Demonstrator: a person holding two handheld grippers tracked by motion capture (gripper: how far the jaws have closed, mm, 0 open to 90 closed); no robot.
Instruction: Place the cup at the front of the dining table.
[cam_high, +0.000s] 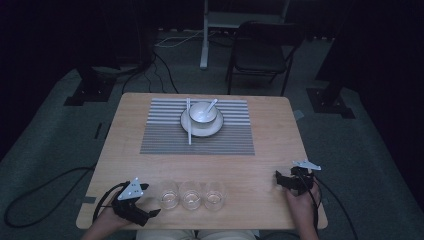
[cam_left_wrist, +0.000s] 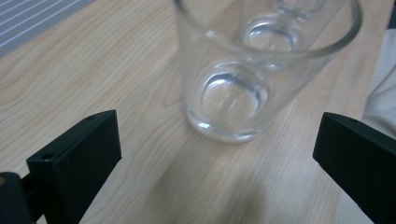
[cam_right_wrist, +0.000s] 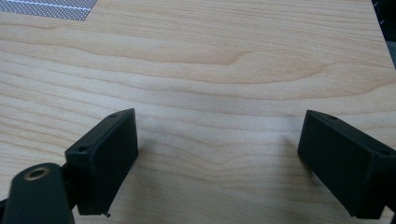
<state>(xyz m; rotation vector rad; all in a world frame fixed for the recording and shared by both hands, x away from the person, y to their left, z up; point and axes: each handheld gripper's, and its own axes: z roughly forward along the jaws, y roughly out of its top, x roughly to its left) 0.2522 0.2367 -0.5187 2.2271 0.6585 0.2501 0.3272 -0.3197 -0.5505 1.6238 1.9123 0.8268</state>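
High view: three glasses in a row; my left gripper (cam_left_wrist: 217, 154) spread wide, nearest glass (cam_left_wrist: 238, 88) just ahead, untouched. Right gripper (cam_right_wrist: 219, 158) wide over bare table (cam_right_wrist: 210, 70).

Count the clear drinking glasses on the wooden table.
3, in a row along the near edge: left clear drinking glass nearest the left claw, middle glass, right glass.
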